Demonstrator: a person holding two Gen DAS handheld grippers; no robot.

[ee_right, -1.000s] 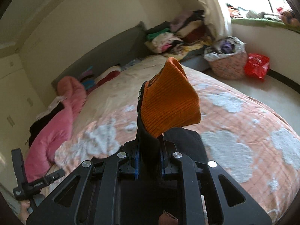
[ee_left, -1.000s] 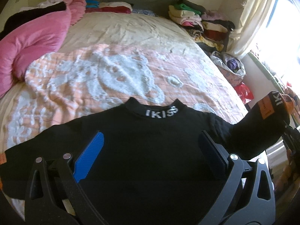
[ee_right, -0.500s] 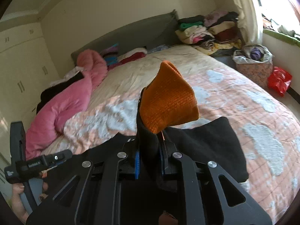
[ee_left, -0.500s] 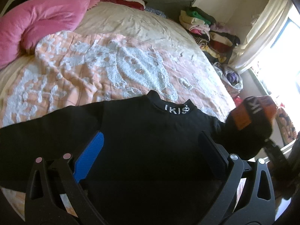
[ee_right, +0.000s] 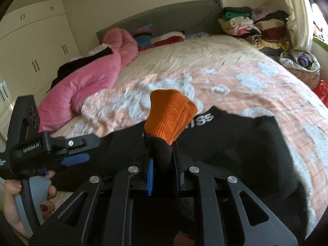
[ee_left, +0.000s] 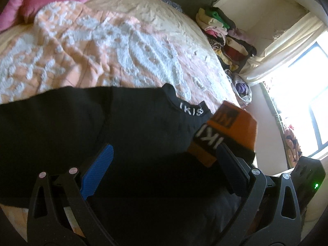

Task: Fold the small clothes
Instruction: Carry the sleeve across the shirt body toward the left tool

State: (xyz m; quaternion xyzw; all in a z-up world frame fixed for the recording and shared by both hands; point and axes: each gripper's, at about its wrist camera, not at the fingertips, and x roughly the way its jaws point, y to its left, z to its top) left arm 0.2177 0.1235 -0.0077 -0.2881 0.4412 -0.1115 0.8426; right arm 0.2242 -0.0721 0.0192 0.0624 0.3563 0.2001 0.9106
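Sweater (ee_left: 127, 135), black with a lettered collar, lies flat on the bed (ee_left: 106, 47), its sleeve-to-sleeve axis running across in front of both claws, collar pointing away toward the headboard. Left claw (ee_left: 164, 160) hovers low over the chest panel, fingers spread wide, nothing between them; whether it touches the cloth I can't tell. In the right wrist view it sits off to the left over the left sleeve side, clear of the fold path. Right sleeve is lifted off the bed: right claw (ee_right: 163, 164) is pinched tight on the black sleeve just below the orange cuff (ee_right: 170, 116), which sticks up past the fingertips. The cuff already hangs over the torso near the collar, so the next move looks like carrying it further left across the chest and laying it down; the right claw owns that, and the left could pin the body.
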